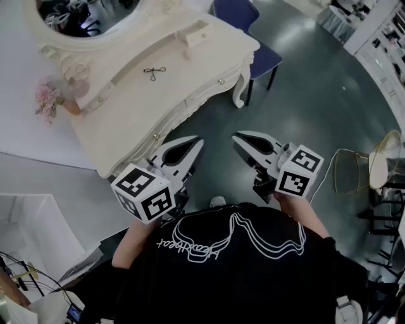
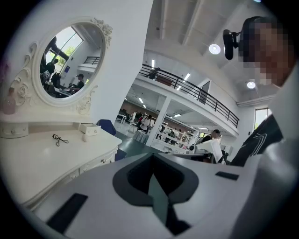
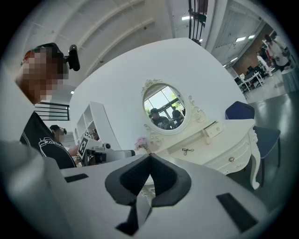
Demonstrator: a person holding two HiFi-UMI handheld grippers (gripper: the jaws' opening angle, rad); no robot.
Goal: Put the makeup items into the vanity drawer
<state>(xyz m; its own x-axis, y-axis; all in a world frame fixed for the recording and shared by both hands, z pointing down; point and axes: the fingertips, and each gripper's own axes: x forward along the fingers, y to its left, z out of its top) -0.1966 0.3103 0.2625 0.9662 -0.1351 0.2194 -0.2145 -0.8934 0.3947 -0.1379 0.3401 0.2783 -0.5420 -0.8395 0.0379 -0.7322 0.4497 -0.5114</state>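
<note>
Lash curler on vanity w/ mirror behind.

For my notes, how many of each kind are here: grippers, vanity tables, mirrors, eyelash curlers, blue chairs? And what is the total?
grippers: 2 (left gripper, right gripper, both shut)
vanity table: 1
mirror: 1
eyelash curler: 1
blue chair: 1
total: 6

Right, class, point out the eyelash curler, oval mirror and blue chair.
eyelash curler [image 1: 154,73]: head view, middle of its handles.
oval mirror [image 3: 163,109]: right gripper view, centre of glass.
blue chair [image 1: 264,58]: head view, its seat.
</note>
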